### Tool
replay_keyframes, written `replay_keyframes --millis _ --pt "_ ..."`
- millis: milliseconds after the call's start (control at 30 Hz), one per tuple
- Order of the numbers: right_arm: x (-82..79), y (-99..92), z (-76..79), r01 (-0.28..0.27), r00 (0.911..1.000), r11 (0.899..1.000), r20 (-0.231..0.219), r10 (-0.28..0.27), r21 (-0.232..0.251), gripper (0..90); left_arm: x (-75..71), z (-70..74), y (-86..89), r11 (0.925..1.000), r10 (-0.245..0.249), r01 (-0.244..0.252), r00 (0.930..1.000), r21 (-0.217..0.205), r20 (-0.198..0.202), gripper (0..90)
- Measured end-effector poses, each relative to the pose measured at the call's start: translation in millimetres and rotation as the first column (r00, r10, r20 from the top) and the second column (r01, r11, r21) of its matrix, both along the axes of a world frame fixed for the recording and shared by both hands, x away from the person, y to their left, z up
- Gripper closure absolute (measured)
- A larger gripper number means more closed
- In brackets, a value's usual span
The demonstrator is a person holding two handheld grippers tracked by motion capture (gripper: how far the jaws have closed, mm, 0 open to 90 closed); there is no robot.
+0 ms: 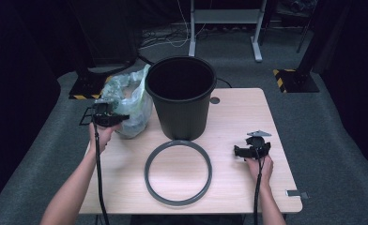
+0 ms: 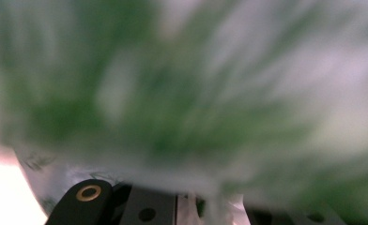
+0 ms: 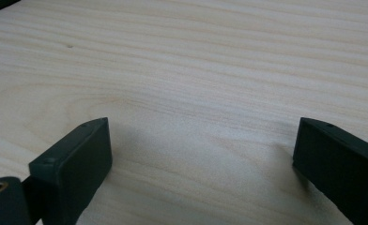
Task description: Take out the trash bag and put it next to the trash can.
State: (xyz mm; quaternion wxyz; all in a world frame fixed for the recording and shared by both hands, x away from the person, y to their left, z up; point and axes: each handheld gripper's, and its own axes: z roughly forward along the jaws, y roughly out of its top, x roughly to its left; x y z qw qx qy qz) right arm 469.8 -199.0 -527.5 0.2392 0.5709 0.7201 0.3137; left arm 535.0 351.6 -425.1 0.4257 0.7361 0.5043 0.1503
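A crumpled, translucent green-white plastic bag [image 1: 131, 101] sits on the table's left side against a black bucket [image 1: 181, 93]. My left gripper [image 1: 121, 117] reaches into its near side. In the left gripper view the bag [image 2: 196, 93] is a close blur covering the jaws, with plastic bunched between their bases, so the gripper looks shut on it. A grey ring [image 1: 149, 173] lies flat in front of the bucket. My right gripper [image 1: 241, 151] rests low on the table at the right. It is open [image 3: 201, 154], with bare wood between its black pads [image 3: 74, 164].
The wooden table [image 1: 238, 112] has a small round hole [image 1: 214, 100] behind the bucket, to its right. A small metal plate [image 1: 295, 193] sits at the front right corner. Grey carpet surrounds the table, and stands with yellow-black bases [image 1: 290, 79] are behind it.
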Motion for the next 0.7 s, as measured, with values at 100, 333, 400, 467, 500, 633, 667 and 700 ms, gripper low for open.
replay_keyframes --millis 100,333,400,467,500,633,667,700 --pt "0.0 0.0 0.0 -0.001 1.0000 1.000 0.000 0.001 -0.001 4.1 1.2 -19.8 -0.6 0.9992 0.012 -0.012 0.9997 -0.039 -0.022 78.2" --pt "0.1 0.2 -0.1 0.000 1.0000 1.000 0.000 0.000 -0.004 4.0 2.7 -36.4 -2.7 0.9972 0.043 -0.044 0.9987 -0.060 -0.027 76.8" --pt "0.3 0.1 -0.1 -0.001 1.0000 1.000 0.001 0.001 -0.005 4.0 5.2 -39.2 -4.1 0.9962 0.061 -0.062 0.9979 -0.061 -0.024 76.1" --pt "0.3 0.2 -0.1 -0.001 1.0000 1.000 0.001 0.001 -0.006 4.0 10.1 -44.2 -7.4 0.9955 0.078 -0.079 0.9968 -0.052 -0.017 75.5" --pt "0.3 0.2 -0.1 -0.001 1.0000 1.000 0.001 0.001 -0.006 4.0 10.1 -44.2 -7.4 0.9955 0.078 -0.079 0.9968 -0.052 -0.017 75.5" --pt "0.3 0.2 -0.1 -0.001 1.0000 1.000 0.001 0.001 -0.006 4.0 16.3 -49.6 -14.5 0.9947 0.099 -0.099 0.9951 -0.029 0.003 74.7" --pt "0.3 0.2 -0.1 -0.001 1.0000 1.000 0.001 0.001 -0.006 4.1 17.1 -50.1 -15.4 0.9949 0.099 -0.099 0.9950 -0.021 0.010 74.5" --pt "0.3 0.2 -0.1 -0.001 1.0000 1.000 0.001 0.001 -0.006 4.0 18.2 -50.7 -16.7 0.9949 0.101 -0.101 0.9947 -0.010 0.018 74.2"
